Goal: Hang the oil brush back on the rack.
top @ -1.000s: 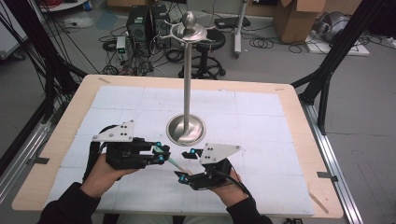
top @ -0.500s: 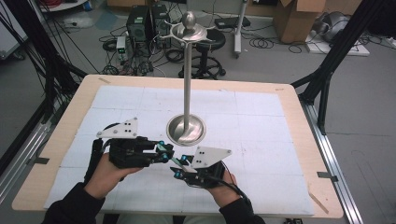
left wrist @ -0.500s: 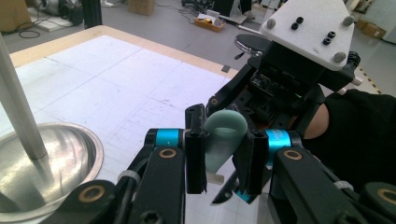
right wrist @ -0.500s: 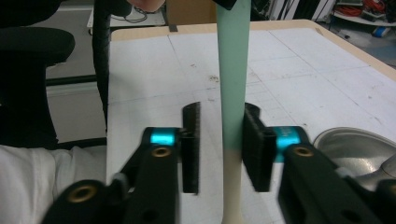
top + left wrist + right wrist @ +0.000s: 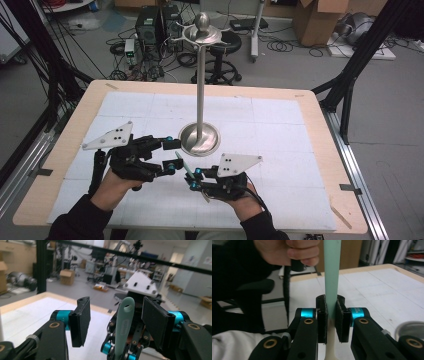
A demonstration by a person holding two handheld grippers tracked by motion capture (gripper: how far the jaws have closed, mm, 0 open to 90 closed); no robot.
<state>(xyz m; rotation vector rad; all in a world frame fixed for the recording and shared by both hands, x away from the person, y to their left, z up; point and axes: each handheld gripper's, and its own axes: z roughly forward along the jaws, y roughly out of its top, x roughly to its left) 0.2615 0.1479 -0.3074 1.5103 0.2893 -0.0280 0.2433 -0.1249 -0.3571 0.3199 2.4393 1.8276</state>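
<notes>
A pale green utensil handle with a hole near its end sticks out of my right gripper, which is shut on it. In the right gripper view the jaws clamp the handle where green meets a white part. My left gripper is open, and its jaws stand on either side of the handle's free end without touching it. The left gripper view has the handle upright between the wide black jaws, with the right gripper behind it.
A tall metal stand rises from a round base just beyond both grippers, topped by a ball and a ring of hooks. A white mat covers the wooden table. Cables and boxes lie on the floor beyond.
My left gripper has moved right and the right gripper slightly left, so the handle's end now sits between the open left jaws.
</notes>
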